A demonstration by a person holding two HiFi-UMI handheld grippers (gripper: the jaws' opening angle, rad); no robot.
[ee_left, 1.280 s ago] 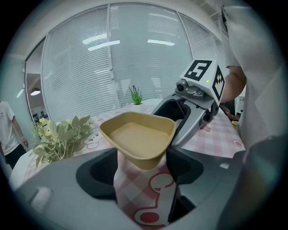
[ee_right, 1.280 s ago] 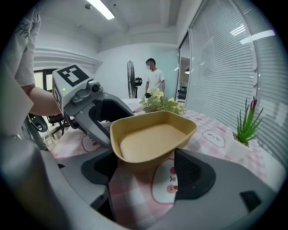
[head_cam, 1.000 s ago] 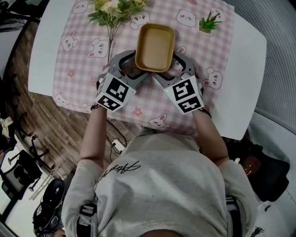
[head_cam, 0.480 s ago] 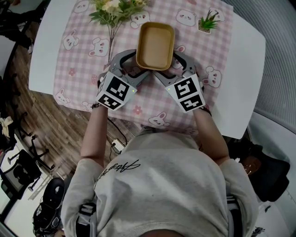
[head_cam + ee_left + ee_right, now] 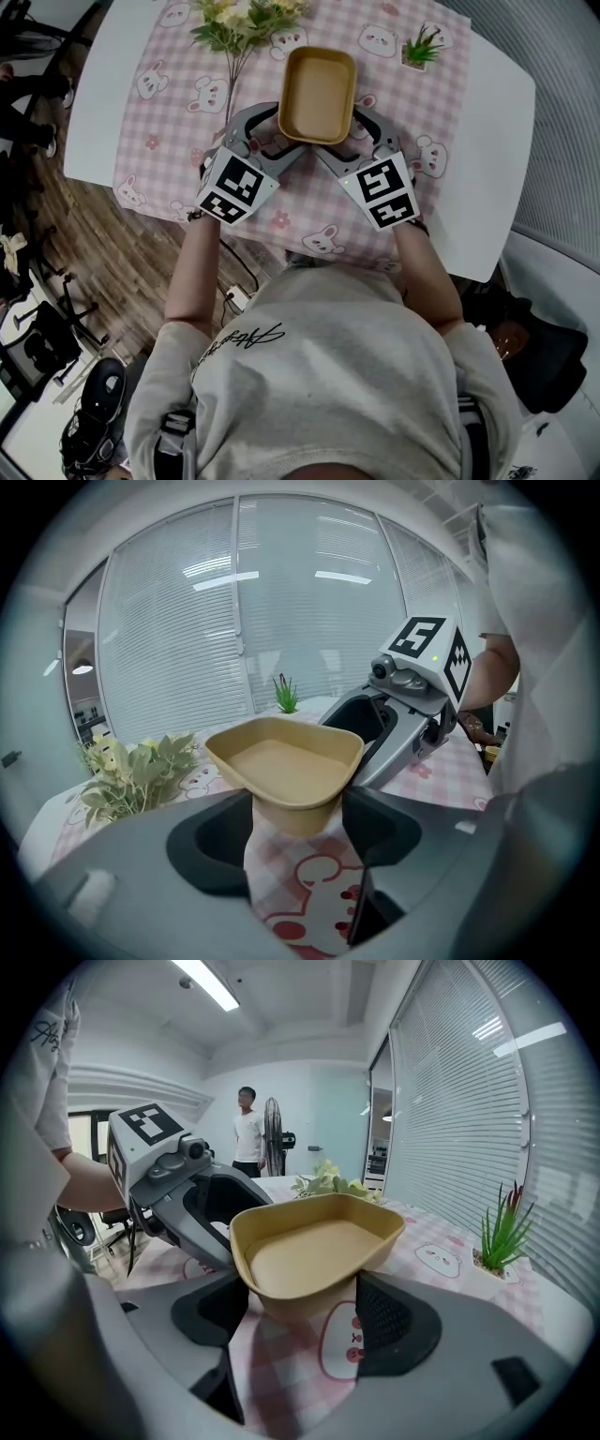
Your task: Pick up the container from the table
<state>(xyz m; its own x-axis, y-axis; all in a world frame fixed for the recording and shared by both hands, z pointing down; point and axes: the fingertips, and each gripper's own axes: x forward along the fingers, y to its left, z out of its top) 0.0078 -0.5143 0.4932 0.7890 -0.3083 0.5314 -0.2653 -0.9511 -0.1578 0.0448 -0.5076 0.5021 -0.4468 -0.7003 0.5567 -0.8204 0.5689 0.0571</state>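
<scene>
Little moved since a second ago; left gripper [image 5: 281, 131] and right gripper [image 5: 339, 133], both tilted downward, each clamp a near corner of the container [image 5: 317, 94].

Tan container [image 5: 317, 94]; pink-and-white checked tablecloth [image 5: 169, 131] with white bear, perhaps rabbit, faces; white table [image 5: 497, 141]

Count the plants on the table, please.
2: a flower bunch left of the tan container, and a small potted plant right of it. None seems hidden.
</scene>
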